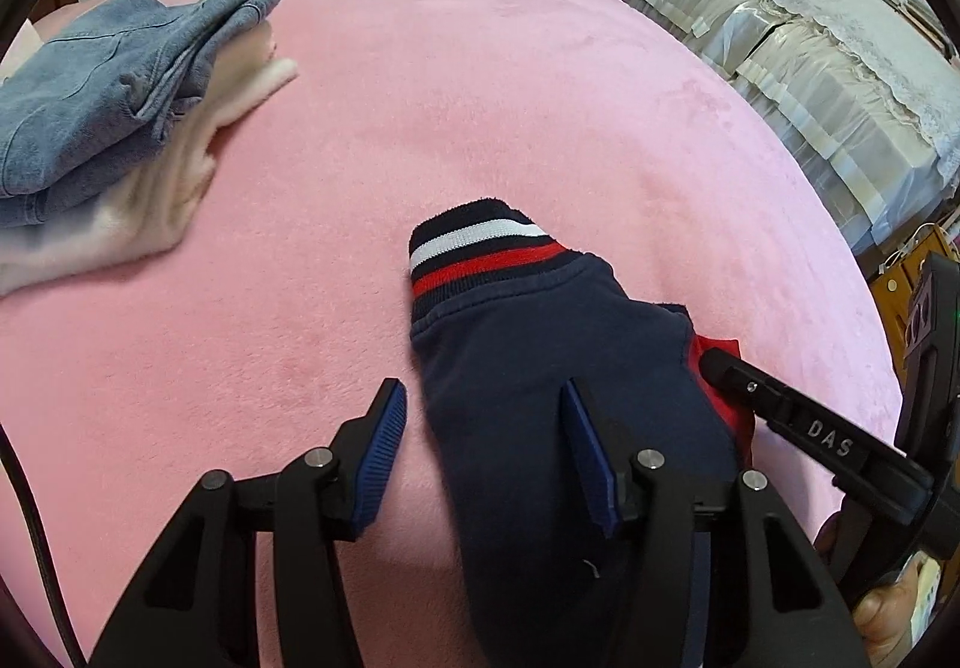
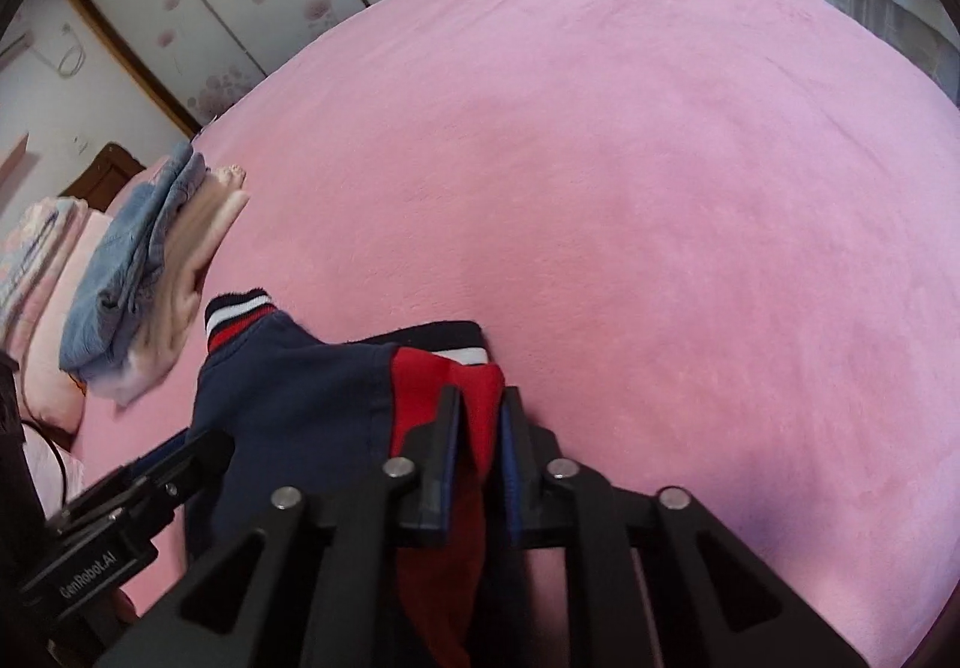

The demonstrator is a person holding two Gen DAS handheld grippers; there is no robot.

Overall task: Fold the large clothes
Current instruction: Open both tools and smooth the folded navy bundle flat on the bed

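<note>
A navy and red jacket (image 1: 540, 368) with a striped ribbed cuff (image 1: 480, 248) lies bunched on the pink bed at the near edge. My left gripper (image 1: 480, 404) is open, its right finger resting over the navy fabric, its left finger over bare blanket. My right gripper (image 2: 480, 404) is shut on the jacket's red part (image 2: 474, 386); it also shows in the left wrist view (image 1: 720, 362) at the jacket's right edge. The jacket shows in the right wrist view (image 2: 300, 392), and the left gripper (image 2: 174, 458) beside it at lower left.
A pink blanket (image 1: 480, 98) covers the bed. A stack of folded clothes, denim (image 1: 108, 86) on top of cream garments, sits at the far left and in the right wrist view (image 2: 138, 272). Lace-covered furniture (image 1: 810, 68) stands right of the bed. Pillows (image 2: 42, 260) lie at the left.
</note>
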